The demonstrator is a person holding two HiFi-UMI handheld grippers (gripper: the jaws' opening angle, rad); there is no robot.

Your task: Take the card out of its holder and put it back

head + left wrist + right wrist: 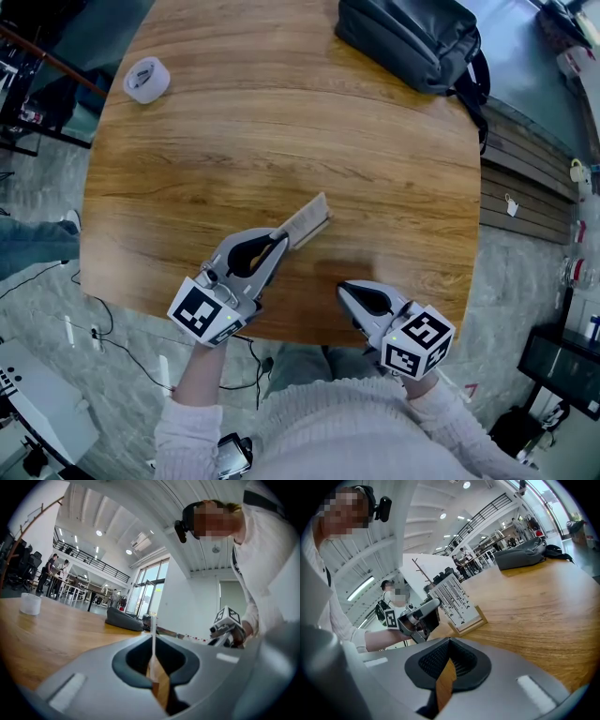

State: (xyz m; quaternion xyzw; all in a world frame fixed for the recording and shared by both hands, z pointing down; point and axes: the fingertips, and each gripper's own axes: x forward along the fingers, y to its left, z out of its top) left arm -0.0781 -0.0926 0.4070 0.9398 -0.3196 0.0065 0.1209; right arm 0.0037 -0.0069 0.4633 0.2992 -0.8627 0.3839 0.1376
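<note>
A white card (449, 595) printed with black lines stands in a wooden holder (471, 620) on the round wooden table (234, 141). In the head view the card and holder (308, 221) lie just past my left gripper (281, 240), which is shut on the card's near edge. The left gripper view shows that card edge-on (153, 637) as a thin upright strip between the jaws. My right gripper (345, 289) is shut and holds nothing, near the table's front edge, to the right of the holder and apart from it.
A roll of white tape (147, 79) sits at the table's far left. A black bag (412, 37) lies at the far right edge. The table's front edge runs just under both grippers.
</note>
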